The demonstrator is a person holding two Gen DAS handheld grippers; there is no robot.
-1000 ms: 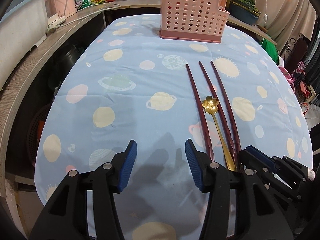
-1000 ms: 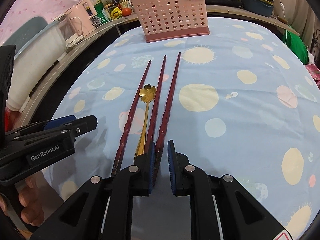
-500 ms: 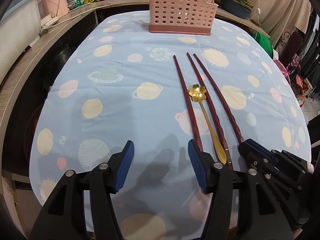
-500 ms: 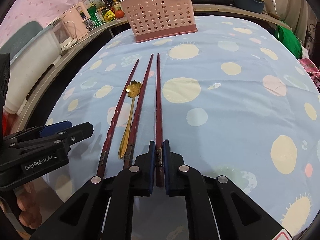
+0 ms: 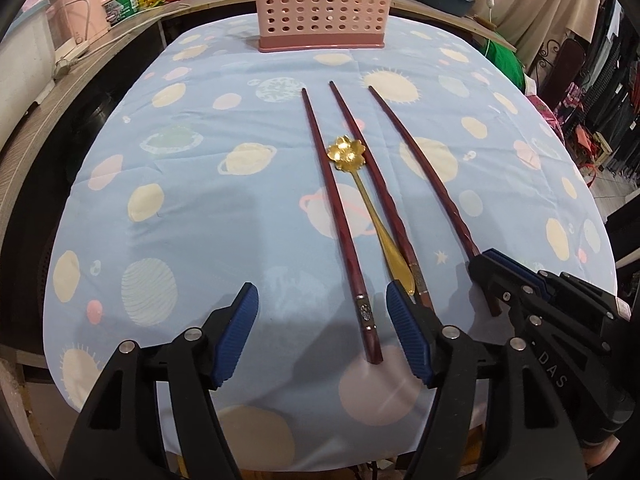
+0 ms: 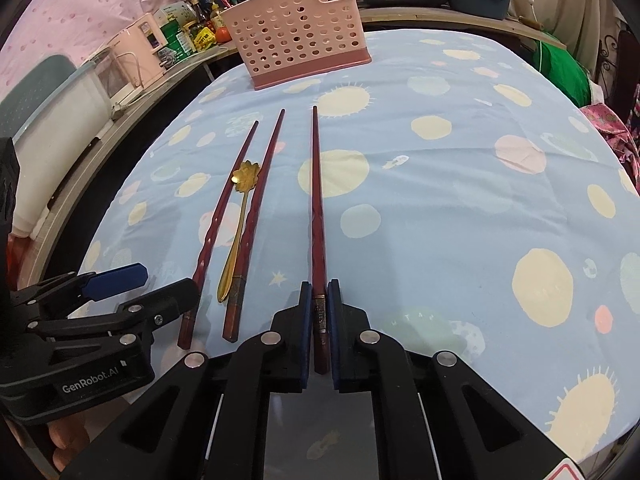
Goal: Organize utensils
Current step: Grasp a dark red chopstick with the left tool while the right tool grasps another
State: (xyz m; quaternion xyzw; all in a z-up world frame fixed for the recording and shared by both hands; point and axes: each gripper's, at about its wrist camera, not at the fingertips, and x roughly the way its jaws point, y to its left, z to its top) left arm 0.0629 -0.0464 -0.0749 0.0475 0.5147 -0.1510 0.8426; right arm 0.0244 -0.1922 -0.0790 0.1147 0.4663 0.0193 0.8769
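Three dark red chopsticks and a gold flower-bowl spoon (image 5: 347, 155) lie lengthwise on the blue tablecloth. My right gripper (image 6: 318, 300) is shut on the thick end of the right chopstick (image 6: 316, 200), which has swung apart from the others. It also shows in the left wrist view (image 5: 424, 172). My left gripper (image 5: 322, 316) is open, its jaws either side of the near end of the left chopstick (image 5: 340, 224). The middle chopstick (image 5: 376, 192) and the spoon lie between. A pink perforated utensil basket (image 5: 322, 4) stands at the table's far end.
A wooden counter (image 5: 60, 80) with a pink appliance (image 6: 136, 56), jars and bottles runs along the left and back. A green bag (image 6: 560, 60) and hanging clothes are off the right edge. The cloth (image 6: 460, 160) to the right of the chopsticks is bare.
My right gripper closed on the right chopstick and drew it to the right, away from the other two. My left gripper moved right, so the left chopstick's end now lies between its jaws.
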